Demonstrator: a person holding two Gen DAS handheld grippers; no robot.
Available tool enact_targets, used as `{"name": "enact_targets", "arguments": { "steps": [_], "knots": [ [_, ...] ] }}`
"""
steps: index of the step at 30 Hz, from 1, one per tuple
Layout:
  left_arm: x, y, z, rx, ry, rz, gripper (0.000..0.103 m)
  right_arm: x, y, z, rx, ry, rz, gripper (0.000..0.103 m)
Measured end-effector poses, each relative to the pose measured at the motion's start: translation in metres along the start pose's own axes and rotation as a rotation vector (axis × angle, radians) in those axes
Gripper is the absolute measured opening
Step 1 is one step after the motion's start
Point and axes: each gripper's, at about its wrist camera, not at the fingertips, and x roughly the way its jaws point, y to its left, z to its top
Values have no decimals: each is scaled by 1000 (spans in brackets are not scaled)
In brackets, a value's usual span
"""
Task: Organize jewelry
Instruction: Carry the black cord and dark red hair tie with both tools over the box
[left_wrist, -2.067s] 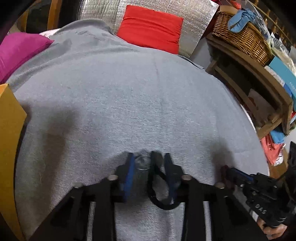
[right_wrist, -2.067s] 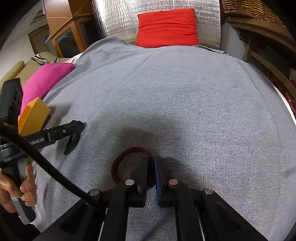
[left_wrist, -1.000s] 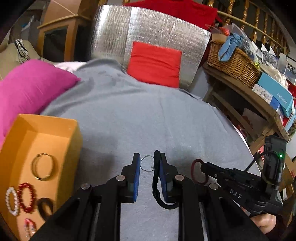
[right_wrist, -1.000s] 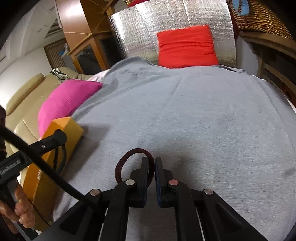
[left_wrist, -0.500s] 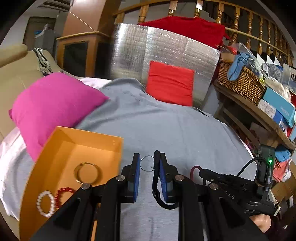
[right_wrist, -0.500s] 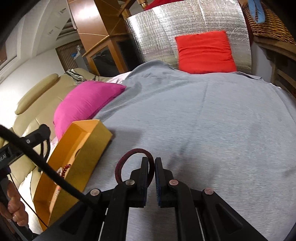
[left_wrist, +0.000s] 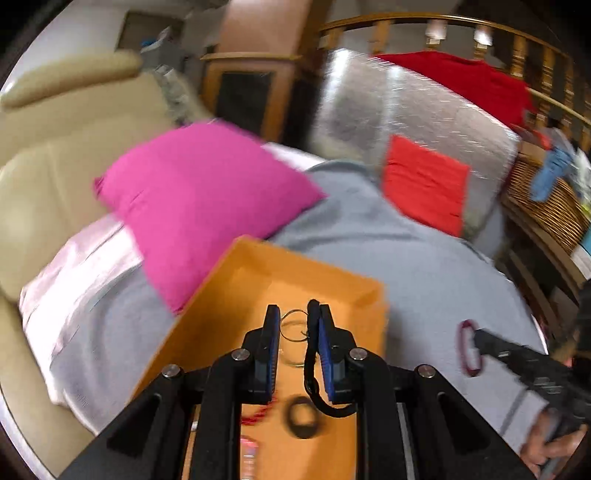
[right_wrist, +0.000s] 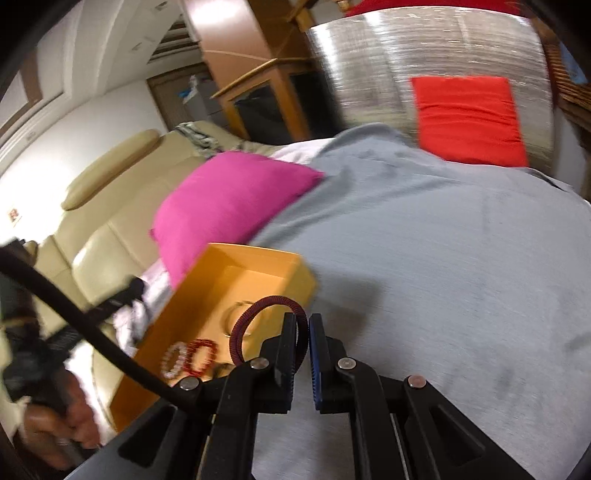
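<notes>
Over the orange box (left_wrist: 229, 295) on the grey-covered bed (right_wrist: 443, 258), the left claw (left_wrist: 294, 325) pinches a thin wire ring (left_wrist: 291, 326), while the right claw (right_wrist: 303, 332) is clamped on a dark red hair band (right_wrist: 258, 317) beside the box.

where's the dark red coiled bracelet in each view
Left wrist: dark red coiled bracelet at right edge, in the right tongs, over grey cloth.
Right wrist: bracelet bottom centre, between those tongs.
Shared landmark: orange cardboard box.
</notes>
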Motion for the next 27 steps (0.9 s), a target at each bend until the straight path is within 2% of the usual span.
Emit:
{"name": "enact_targets", "arguments": {
  "steps": [2, 5, 13, 20, 27],
  "knots": [
    [13, 17, -2, -34, 35, 27, 20, 9, 15, 9, -21, 13, 19, 8],
    [32, 33, -7, -86, 97, 14, 20, 27, 40, 25, -68, 43, 46, 8],
    [68, 38, -10, -117, 171, 39, 20, 103, 70, 45, -103, 215, -4, 8],
    [90, 49, -11, -164, 207, 72, 20, 170, 70, 55, -27, 344, -71, 8],
    [108, 60, -10, -211, 238, 80, 20, 217, 63, 62, 47, 402, -107, 8]
  ]
}}
